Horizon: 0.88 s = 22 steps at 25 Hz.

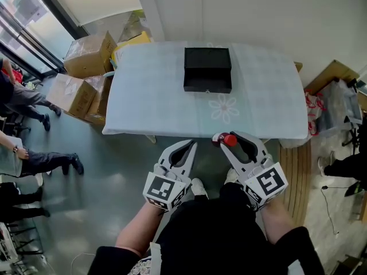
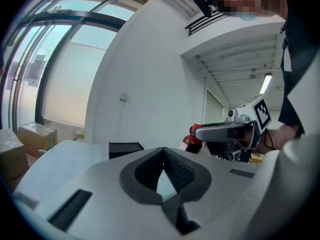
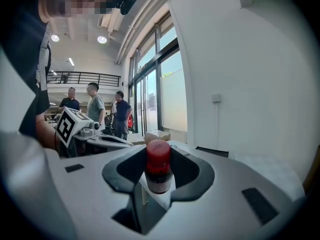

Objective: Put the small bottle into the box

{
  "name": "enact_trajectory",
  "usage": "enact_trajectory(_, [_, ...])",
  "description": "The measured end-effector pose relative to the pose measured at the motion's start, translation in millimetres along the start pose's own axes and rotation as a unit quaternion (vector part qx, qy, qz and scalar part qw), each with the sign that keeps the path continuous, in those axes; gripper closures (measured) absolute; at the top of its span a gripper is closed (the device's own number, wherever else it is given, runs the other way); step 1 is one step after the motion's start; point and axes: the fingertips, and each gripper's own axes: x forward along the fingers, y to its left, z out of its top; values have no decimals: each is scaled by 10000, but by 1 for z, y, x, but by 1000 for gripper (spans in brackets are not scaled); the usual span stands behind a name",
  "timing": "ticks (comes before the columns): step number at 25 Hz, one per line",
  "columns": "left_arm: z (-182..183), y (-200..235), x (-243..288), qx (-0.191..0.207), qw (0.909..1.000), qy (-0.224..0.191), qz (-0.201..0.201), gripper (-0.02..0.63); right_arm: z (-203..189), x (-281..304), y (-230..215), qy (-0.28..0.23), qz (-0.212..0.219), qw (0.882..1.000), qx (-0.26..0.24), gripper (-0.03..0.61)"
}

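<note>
1. Table (image 1: pixel 143 105), rectangular, covered by a pale checked cloth with flower prints. Its near edge is unobstructed, and open grey floor (image 1: pixel 86 182) lies in front of that edge.
2. Box (image 1: pixel 207 69), black, rectangular, open-topped. It is set on the table at the middle of the far side, close to the far edge, with bare cloth on every side of it.
3. Small bottle (image 1: pixel 229 140), red-capped, dark below the cap. It is pinched upright between the jaws of the right gripper (image 1: pixel 225 137) and held in the air just short of the table's near edge, right of its middle, well apart from the box.
4. Left gripper (image 1: pixel 192 145). Its jaws are pressed together at the tips with nothing between them. It is held just short of the near edge, beside the right gripper.
5. The whole table top is given by the head view only. Standing persons (image 3: pixel 95 109) beside a tall glazed wall (image 3: pixel 160 79) left of the table are shown only in the right gripper view.
6. Brown cardboard cartons (image 1: pixel 89 53) are stacked at the table's left end, and wooden boards (image 1: pixel 295 176) lie at its right end. A white wall (image 1: pixel 258 10) runs behind the far edge.
</note>
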Motion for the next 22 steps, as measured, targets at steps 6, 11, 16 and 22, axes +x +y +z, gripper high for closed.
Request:
enact_trajectory(6, [3, 2, 7, 21, 10000, -13, -22, 612, 4, 8, -13, -16, -6, 10000, -61, 428])
enact_trajectory(11, [4, 6, 23, 3, 10000, -10, 28, 611, 9, 23, -31, -37, 85, 9999, -140, 428])
enact_trajectory(16, [9, 17, 46, -40, 9998, -45, 207, 611, 15, 45, -57, -24, 266, 9994, -222, 428])
enact_trajectory(22, [16, 40, 76, -44, 9984, -102, 560, 611, 20, 81, -95, 28, 550, 9980, -306, 428])
